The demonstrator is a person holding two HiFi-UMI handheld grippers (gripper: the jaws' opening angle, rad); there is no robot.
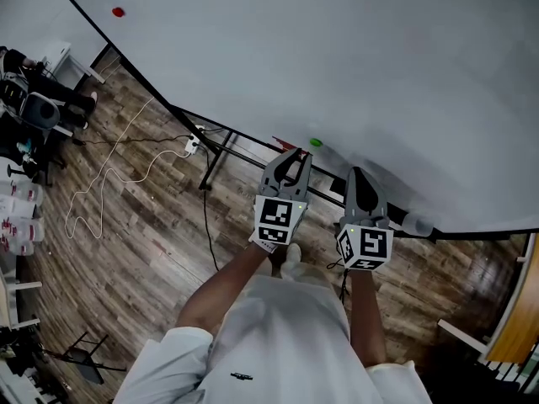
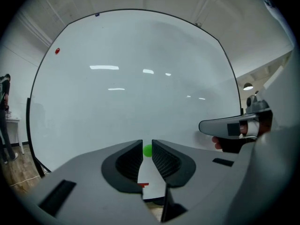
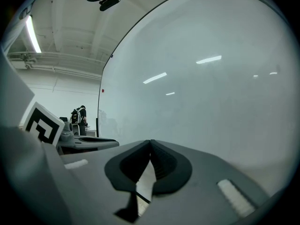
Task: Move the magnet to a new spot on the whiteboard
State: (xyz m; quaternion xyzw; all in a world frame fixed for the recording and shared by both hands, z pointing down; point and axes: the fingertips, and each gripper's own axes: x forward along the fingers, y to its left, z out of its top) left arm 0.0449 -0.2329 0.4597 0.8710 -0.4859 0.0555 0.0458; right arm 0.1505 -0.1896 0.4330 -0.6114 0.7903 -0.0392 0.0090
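Note:
A small green magnet [image 1: 316, 143] sticks low on the big whiteboard [image 1: 354, 66]. In the left gripper view the green magnet [image 2: 147, 150] shows in the narrow gap between the jaw tips, just beyond them; the pads do not press on it. My left gripper [image 1: 295, 155] [image 2: 147, 145] points at the board with its jaws a little apart. My right gripper [image 1: 356, 175] [image 3: 150, 142] hangs to its right near the board's lower edge, jaws shut on nothing. A red magnet [image 1: 118, 12] [image 2: 57, 51] sits far off at the board's upper left.
The whiteboard's black stand legs [image 1: 217, 154] rest on a wood floor with a white cable [image 1: 109, 171] and power strip [image 1: 192, 146]. Chairs and gear [image 1: 38, 108] stand at far left. A red object [image 2: 143, 184] lies on the board's tray below the jaws.

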